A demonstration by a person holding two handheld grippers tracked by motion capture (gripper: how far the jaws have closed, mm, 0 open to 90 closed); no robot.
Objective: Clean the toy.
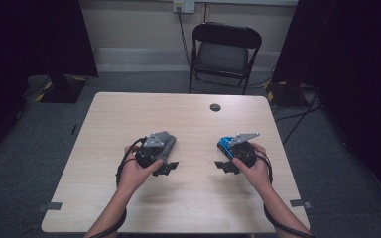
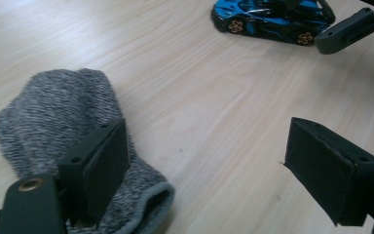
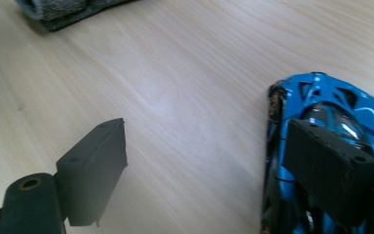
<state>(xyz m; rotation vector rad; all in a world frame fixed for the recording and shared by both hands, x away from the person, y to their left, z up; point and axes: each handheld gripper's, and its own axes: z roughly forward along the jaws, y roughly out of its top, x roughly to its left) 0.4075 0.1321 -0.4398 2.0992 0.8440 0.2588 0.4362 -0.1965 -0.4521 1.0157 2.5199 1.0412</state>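
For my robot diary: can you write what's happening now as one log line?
left gripper: jaws open, beside grey sock | right gripper: jaws open, over blue toy car | both things lie on table

Sock (image 2: pixel 63 131) on table (image 1: pixel 188 203) at left, toy car (image 3: pixel 321 146) at right, well apart, chair (image 1: pixel 224 49) behind table.

A person's two hands hold a claw each over a pale wooden bench (image 1: pixel 188 208). The left claw (image 1: pixel 170 167), topped by a grey three-cornered plate, points toward the bench's middle, a grey sock (image 1: pixel 164 140) just behind it. The right claw (image 1: pixel 226 166) faces it across bare wood, with a blue toy car (image 1: pixel 224 144) close against its far side. A black folding chair (image 1: pixel 224 52) stands beyond the bench.
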